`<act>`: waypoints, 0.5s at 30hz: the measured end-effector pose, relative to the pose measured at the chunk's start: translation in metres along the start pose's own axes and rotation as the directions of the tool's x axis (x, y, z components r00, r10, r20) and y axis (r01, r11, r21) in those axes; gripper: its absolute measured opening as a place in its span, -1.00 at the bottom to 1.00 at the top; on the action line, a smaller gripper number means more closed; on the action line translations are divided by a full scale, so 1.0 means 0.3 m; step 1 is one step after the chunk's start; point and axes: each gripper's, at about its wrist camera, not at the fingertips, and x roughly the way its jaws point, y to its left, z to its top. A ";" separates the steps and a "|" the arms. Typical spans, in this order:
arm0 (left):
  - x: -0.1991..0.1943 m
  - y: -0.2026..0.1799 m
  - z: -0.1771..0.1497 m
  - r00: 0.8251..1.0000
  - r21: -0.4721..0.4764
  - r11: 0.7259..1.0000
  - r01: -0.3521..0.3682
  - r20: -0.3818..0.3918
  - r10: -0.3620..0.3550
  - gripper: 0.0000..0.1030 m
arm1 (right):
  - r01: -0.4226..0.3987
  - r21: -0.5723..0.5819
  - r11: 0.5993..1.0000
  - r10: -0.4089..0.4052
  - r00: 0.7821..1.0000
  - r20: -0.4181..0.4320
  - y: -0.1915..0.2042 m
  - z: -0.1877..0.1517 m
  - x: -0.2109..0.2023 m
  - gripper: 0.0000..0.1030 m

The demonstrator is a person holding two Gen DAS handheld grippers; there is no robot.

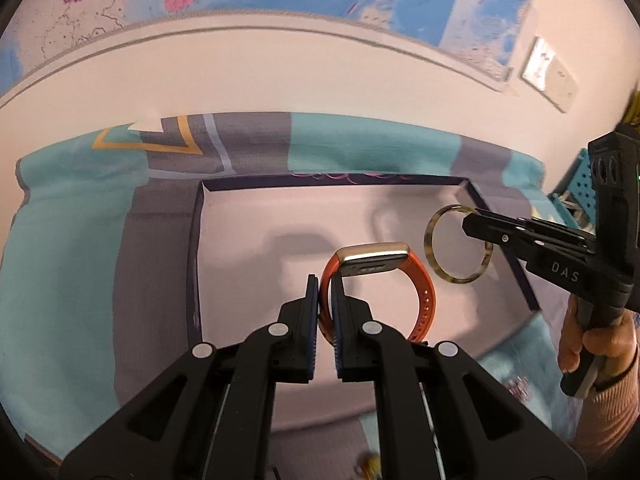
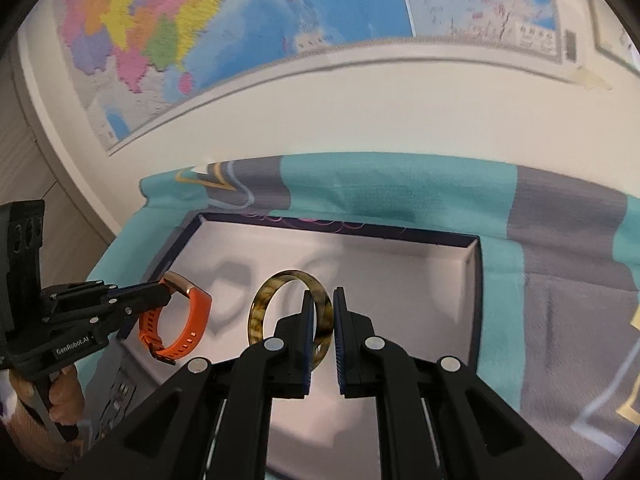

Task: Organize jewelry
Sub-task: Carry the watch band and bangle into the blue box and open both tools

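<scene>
Left gripper, marked "GenRobot.AI", is clamped on the strap of an orange watch, held above the open box. Right gripper, lettered "DAS", pinches a mottled bangle over the same box; wall-map text is unreadable.

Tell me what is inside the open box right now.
The box shows only its bare pale lining. The orange watch and the mottled bangle hang above it in shut grippers, whose fingers hide the near floor.

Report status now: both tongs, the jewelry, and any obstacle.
Left tongs shut on orange watch. Right tongs shut on bangle. Both above open box. Nothing blocking.
</scene>
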 end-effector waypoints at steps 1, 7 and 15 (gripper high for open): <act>0.023 0.007 0.014 1.000 -0.008 1.000 -0.001 -0.008 0.001 -0.87 | 0.002 0.007 1.000 -0.002 1.000 -0.008 -0.004 0.008 0.018 -0.85; 0.134 0.041 0.068 0.998 -0.045 0.999 -0.020 -0.061 0.018 -0.87 | 0.015 0.061 0.998 -0.012 0.999 -0.050 -0.040 0.057 0.111 -0.85; 0.215 0.061 0.129 0.994 -0.077 0.996 -0.042 -0.108 0.034 -0.87 | 0.034 0.091 0.995 -0.025 0.996 -0.090 -0.052 0.087 0.177 -0.85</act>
